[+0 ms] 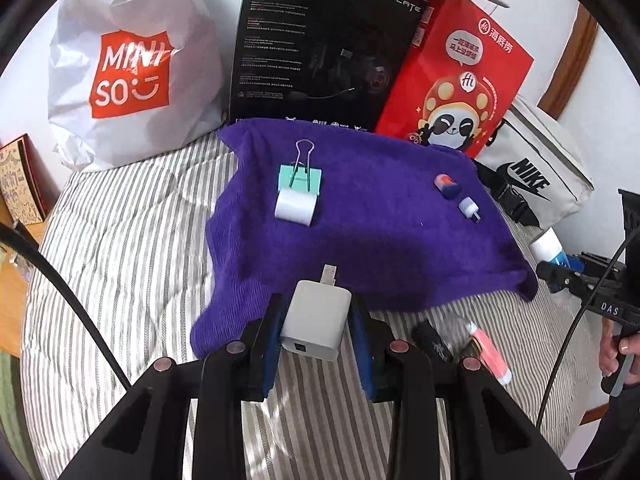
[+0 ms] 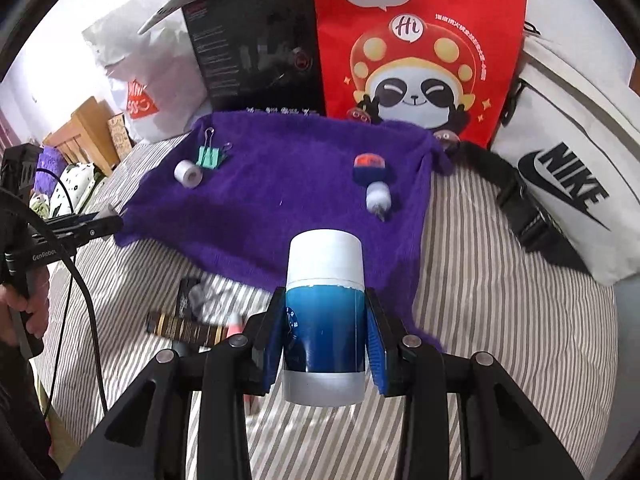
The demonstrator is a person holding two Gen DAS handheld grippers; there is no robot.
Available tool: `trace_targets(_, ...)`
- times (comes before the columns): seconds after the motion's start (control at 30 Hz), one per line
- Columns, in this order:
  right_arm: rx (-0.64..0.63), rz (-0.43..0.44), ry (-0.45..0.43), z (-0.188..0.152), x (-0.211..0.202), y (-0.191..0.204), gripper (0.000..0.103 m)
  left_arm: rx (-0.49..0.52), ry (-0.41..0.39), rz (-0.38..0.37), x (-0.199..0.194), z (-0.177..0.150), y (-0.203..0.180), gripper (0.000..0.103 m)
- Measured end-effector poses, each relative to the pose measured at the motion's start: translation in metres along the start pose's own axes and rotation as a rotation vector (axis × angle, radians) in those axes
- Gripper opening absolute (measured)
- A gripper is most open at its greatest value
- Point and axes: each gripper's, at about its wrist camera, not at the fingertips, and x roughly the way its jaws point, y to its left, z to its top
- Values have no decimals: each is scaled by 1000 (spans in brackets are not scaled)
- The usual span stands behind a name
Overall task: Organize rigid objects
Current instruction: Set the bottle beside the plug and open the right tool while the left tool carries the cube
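Both grippers hold an object above the striped bed, in front of a purple towel.

Ahead of both grippers lies the towel (image 1: 360,216); beyond it stand a red bag (image 2: 416,40) and a black box (image 1: 320,48). The right gripper (image 2: 325,332) is clamped on a blue-and-white bottle (image 2: 325,312), cap forward. The left gripper (image 1: 316,332) is clamped on a white charger (image 1: 316,324), plug forward. Farther ahead on the towel: tape roll (image 1: 295,208), green clip (image 1: 301,178), small plug (image 1: 469,208), eraser (image 1: 447,186).
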Motion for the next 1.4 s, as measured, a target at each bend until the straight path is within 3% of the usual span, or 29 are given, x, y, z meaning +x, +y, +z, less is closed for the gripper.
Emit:
trace_targets(0.53, -35, -14, 78, 58, 75, -7, 36, -1, 23, -4, 25, 25, 7, 30)
trace_targets(0.83, -57, -25, 128, 60, 105, -6, 36, -3, 40, -5, 38, 31, 15, 31)
trace_targets(1.27, -53, -66, 115, 61, 115, -15, 36, -9, 53, -19, 49, 35, 19, 30)
trace_targets(1.4, -62, -56, 99, 57, 113, -17, 43, -6, 59, -20, 52, 36, 17, 31)
